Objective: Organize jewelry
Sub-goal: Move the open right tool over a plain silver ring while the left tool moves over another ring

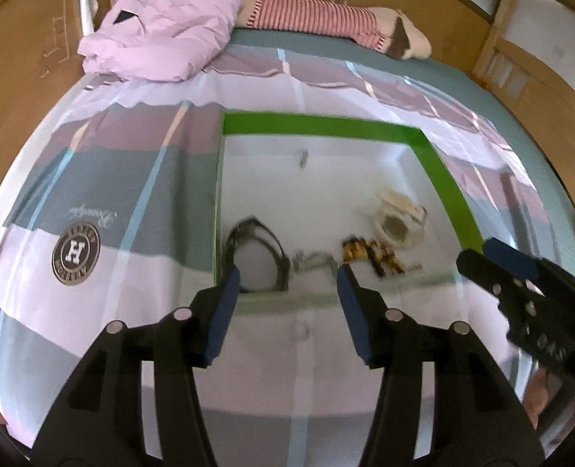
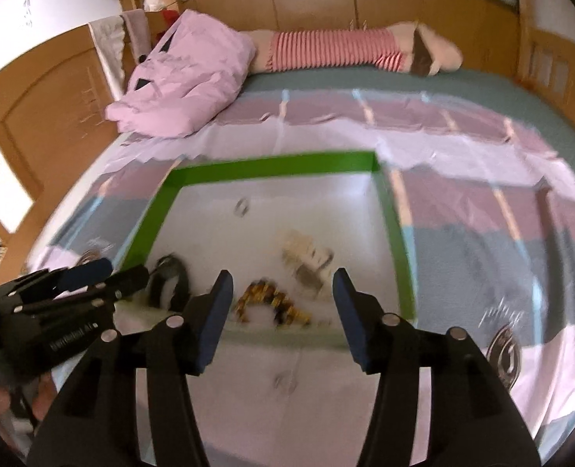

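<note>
A green-walled box [image 1: 435,155] [image 2: 398,241] with a white floor lies on the bed. In it are a dark bracelet [image 1: 256,253] [image 2: 170,280], a silvery piece [image 1: 314,260], an amber-and-black beaded bracelet [image 1: 373,257] [image 2: 276,303], a cream bracelet [image 1: 398,214] [image 2: 307,260] and a small ring [image 1: 302,157] [image 2: 242,206]. Another small ring [image 1: 301,330] [image 2: 285,383] lies on the sheet in front of the box. My left gripper [image 1: 287,284] [image 2: 100,272] is open and empty at the box's near edge. My right gripper [image 2: 283,292] [image 1: 489,253] is open and empty beside it.
The bed has a striped lilac, teal and mauve sheet [image 1: 112,179]. A pink folded duvet [image 1: 163,27] [image 2: 186,85] and a red-striped plush toy [image 1: 326,15] [image 2: 346,50] lie at the far end. Wooden panels [image 2: 54,89] surround the bed.
</note>
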The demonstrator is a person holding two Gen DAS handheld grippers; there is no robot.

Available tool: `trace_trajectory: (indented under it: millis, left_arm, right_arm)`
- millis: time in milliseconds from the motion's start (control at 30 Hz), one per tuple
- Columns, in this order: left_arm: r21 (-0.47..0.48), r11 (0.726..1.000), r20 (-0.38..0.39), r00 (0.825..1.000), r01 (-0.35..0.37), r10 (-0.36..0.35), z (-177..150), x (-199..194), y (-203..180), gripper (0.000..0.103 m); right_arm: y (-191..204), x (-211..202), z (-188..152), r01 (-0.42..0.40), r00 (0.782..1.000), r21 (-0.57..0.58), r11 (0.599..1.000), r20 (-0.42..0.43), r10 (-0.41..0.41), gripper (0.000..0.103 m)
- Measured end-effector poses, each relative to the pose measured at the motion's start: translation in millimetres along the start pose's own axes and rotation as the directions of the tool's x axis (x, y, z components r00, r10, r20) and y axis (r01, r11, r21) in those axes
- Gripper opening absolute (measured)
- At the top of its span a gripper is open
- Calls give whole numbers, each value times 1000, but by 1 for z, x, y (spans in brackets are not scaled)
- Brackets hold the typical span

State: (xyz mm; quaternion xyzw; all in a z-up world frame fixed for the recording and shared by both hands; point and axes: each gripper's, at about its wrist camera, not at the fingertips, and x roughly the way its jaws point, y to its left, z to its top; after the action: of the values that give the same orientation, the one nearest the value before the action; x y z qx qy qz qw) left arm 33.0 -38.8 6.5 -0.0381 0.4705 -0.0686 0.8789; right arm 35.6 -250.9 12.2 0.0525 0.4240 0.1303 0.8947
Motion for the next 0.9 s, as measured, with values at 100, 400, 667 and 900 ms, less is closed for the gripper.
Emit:
trace_trajectory:
  millis: [100, 400, 667, 900]
  left_arm:
    - [38, 999, -25, 999, -18, 19, -11, 3, -3, 52]
    - [40, 998, -160, 985, -54, 60, -27, 39, -7, 54]
    - [22, 995, -151, 983, -102, 104, -29, 42, -11, 62]
    - [-3, 995, -177, 980, -97, 95, -33, 42, -13, 73]
  right_arm:
    - [-6, -3, -9, -22, 999, 7, 1000, -39, 22, 54]
    - [-16, 22, -26, 64, 982, 9, 998, -178, -62, 54]
    - [-4, 29, -32, 81, 975, -54, 995, -202, -91, 54]
    - [6, 35, -49, 102, 963, -132, 986, -234, -131, 54]
